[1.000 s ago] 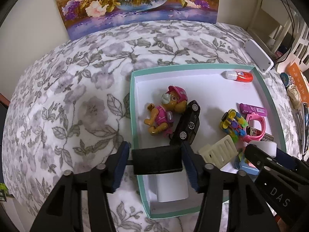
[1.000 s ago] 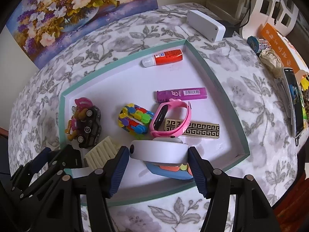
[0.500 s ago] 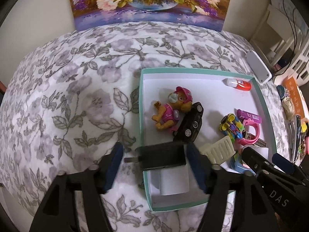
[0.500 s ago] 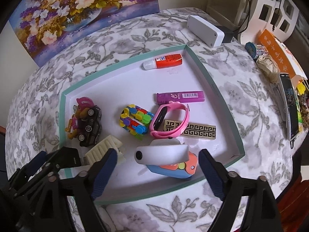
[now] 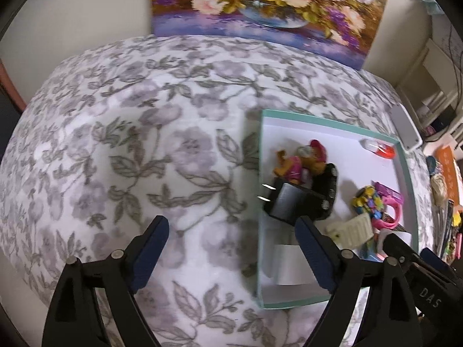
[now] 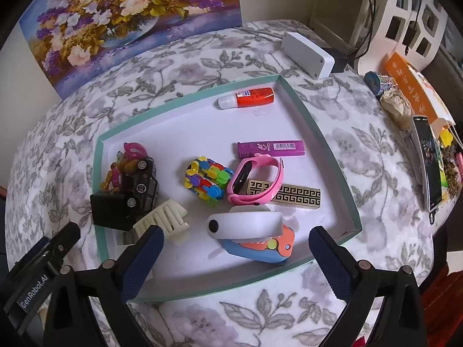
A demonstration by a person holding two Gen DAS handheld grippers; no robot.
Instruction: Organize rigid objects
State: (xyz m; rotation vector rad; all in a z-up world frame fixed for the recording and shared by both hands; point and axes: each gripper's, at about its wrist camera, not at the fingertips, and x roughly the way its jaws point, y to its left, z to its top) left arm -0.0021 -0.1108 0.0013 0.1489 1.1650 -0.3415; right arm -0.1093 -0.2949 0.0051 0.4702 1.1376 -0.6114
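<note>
A teal-rimmed white tray holds several objects. A black plug adapter lies at its left edge against a black toy car and a pup figure. A white cylinder rests on a blue-orange toy. My left gripper is open and empty, left of the tray over the cloth. My right gripper is open and empty, just in front of the white cylinder.
The tray also holds a glue bottle, purple lighter, pink watch, patterned box, colourful chain and cream clip. A white box, phone and clutter lie right of it.
Both grippers opened and pulled back. The left let go of the black adapter at the tray's left edge and swung left. The right let go of the white cylinder on the blue-orange toy.
</note>
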